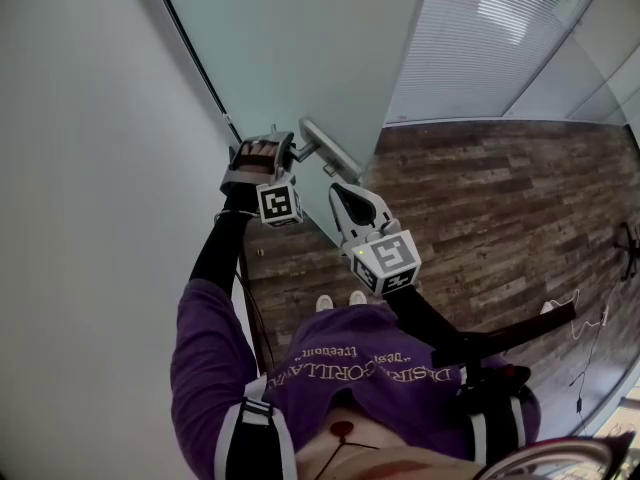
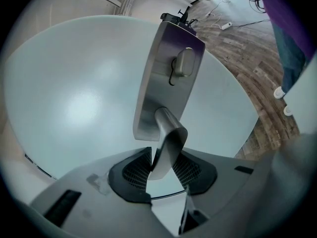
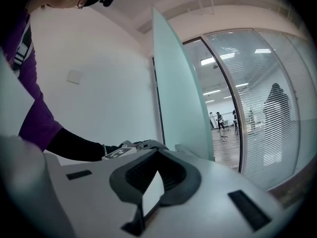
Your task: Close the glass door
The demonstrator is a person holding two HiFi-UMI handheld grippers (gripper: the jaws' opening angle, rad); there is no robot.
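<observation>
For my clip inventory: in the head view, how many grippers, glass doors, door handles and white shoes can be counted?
grippers: 2 (left gripper, right gripper)
glass door: 1
door handle: 1
white shoes: 2
total: 6

The head camera looked steeply down at the left gripper (image 1: 292, 152), the right gripper (image 1: 339, 191) and the glass door (image 1: 300, 38). The left gripper's camera sat right behind its fingers (image 2: 133, 172), close to the door handle (image 2: 168, 145), which the head view shared. The right gripper's camera faced level along the door's edge, catching the left gripper lower left.
</observation>
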